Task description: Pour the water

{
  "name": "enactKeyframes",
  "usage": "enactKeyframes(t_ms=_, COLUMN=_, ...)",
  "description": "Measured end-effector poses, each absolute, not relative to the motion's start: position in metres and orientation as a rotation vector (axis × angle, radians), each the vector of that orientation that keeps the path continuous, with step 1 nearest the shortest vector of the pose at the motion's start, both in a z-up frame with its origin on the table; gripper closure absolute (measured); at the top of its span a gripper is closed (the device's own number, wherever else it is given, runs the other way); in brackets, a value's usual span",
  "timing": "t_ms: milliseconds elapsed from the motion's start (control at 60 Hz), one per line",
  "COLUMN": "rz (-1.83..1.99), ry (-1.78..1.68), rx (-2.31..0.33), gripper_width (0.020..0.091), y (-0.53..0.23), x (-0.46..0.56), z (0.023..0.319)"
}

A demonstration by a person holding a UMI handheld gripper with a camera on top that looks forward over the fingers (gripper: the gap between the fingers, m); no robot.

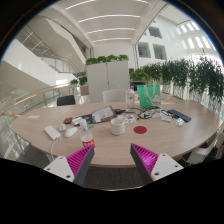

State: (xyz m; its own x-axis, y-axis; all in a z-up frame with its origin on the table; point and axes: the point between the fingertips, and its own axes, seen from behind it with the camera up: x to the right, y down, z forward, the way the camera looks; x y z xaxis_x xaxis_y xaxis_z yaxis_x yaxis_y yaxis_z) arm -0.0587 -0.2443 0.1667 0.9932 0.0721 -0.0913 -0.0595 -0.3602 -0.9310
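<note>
Gripper view only. Gripper (115,160) hanging over the near edge of the table (150,135), two fingers spread well apart, nothing between them, one magenta pad (81,158) at about 7 o'clock and the other at about 5.

Counting what's on top: one white cup (118,125) just beyond the fingers at 12 o'clock, likely the thing for the water, sitting on the wood and clear of both fingers. One round red coaster (141,129) at its 3 o'clock, close by but not touching. One green chair-like thing (149,96) further back around 1 o'clock. One flat white box (52,132) at about 10 o'clock. Bunch of small stuff mid-table, too tiny to tell apart or count.

Surface: big oval light wood table. Room: bright open atrium, white cabinet (107,75) with plants on top at 12, row of leafy plants (185,75) along 2 o'clock, strip lights on the ceiling.
</note>
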Motion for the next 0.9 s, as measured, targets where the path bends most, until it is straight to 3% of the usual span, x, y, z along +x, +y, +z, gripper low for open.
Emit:
enactKeyframes(t_ms=383, rz=0.226, ry=-0.206, rx=-1.855, gripper_width=0.0280, y=-0.119, x=-0.205, z=0.065)
enactKeyframes(t_ms=700, rz=0.132, ry=-0.140, rx=-1.810, gripper_width=0.0284, y=-0.037, x=-0.197, z=0.056)
enactKeyframes(t_ms=750, rz=0.142, ry=-0.160, rx=-1.819, gripper_width=0.0361, y=-0.035, x=-0.201, z=0.054)
enactKeyframes(t_ms=800, rz=0.176, ry=-0.181, rx=-1.841, gripper_width=0.0582, y=-0.034, x=-0.209, z=0.046)
enactKeyframes(t_ms=900, rz=0.155, ry=-0.196, rx=-1.840, gripper_width=0.0624, y=-0.035, x=-0.209, z=0.048)
